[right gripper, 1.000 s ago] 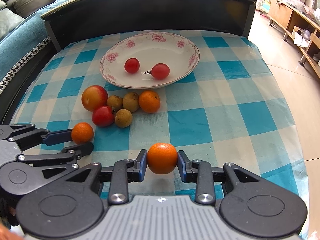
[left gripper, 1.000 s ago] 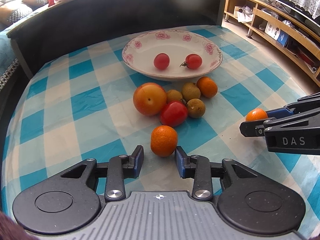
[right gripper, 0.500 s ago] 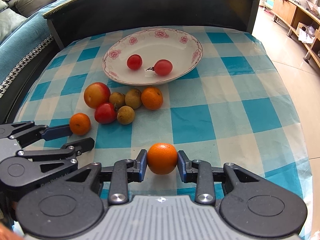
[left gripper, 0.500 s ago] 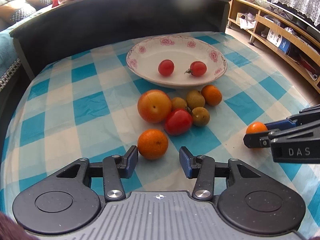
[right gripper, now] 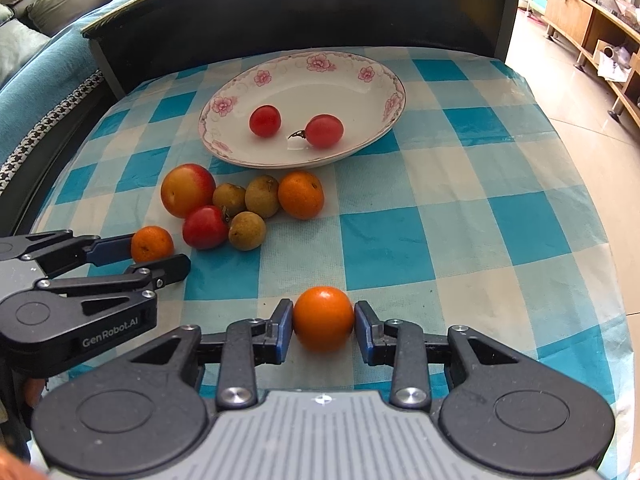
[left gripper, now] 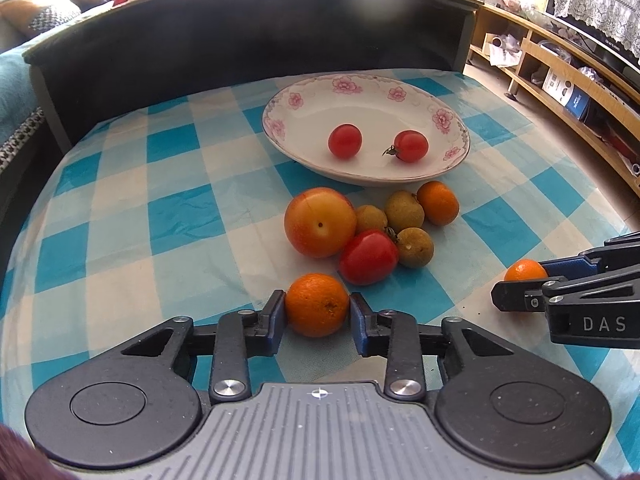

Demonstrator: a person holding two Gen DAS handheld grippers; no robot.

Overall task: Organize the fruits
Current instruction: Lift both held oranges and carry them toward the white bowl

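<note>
Both grippers are clamping oranges right now: left gripper (left gripper: 318, 316) squeezing the near orange (left gripper: 317, 305), right gripper (right gripper: 323, 326) pinching the other orange (right gripper: 323, 318). Round skins could be slipping out before reaching the far plate (left gripper: 280, 120).

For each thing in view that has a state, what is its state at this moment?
left tool: closed on a tangerine
right tool: closed on another tangerine
plate: upright, holds two cherry tomatoes
third tangerine: loose on the cloth beside the plate
big tomato: loose on the cloth, touching the longans
peach: loose on the cloth
</note>
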